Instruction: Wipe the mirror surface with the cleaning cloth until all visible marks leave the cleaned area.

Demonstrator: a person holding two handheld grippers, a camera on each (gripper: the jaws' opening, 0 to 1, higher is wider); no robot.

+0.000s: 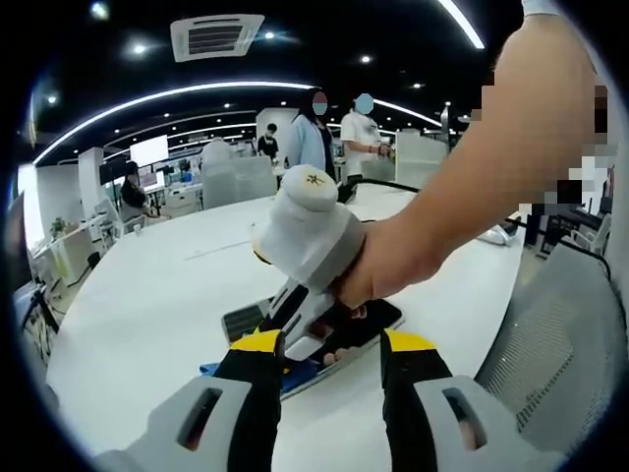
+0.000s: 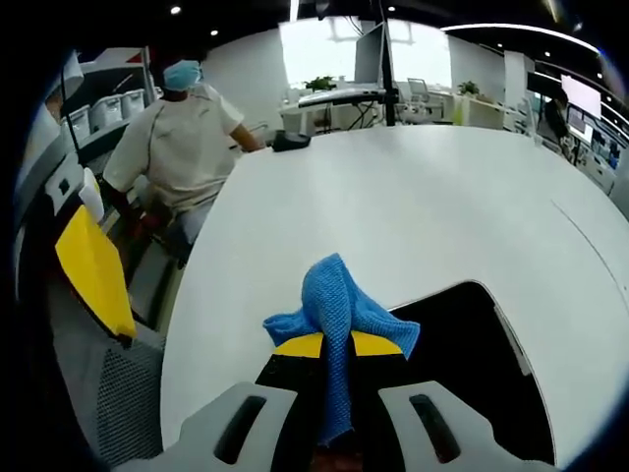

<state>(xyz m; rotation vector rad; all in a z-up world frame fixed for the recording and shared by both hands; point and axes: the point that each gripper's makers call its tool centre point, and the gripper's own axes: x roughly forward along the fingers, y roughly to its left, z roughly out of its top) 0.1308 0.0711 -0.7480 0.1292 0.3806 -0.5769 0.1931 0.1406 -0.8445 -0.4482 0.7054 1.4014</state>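
Wiping step underway. Left hand-held gripper [image 1: 332,352], lower centre of left gripper view, jaws apart, nothing held, aimed at the right hand-held gripper [image 1: 329,342] over the mirror [image 1: 378,320]. In the right gripper view, the right one [image 2: 337,344] is clamped on the cloth [image 2: 339,315]; mirror [image 2: 472,364] lower right on the bench [image 2: 413,206], long axis running toward lower right. Next: press cloth down, stroke along it.

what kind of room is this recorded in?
Likely an open-plan office or lab: a big white table, desks with monitors in the background, a ceiling air vent and a mesh office chair.
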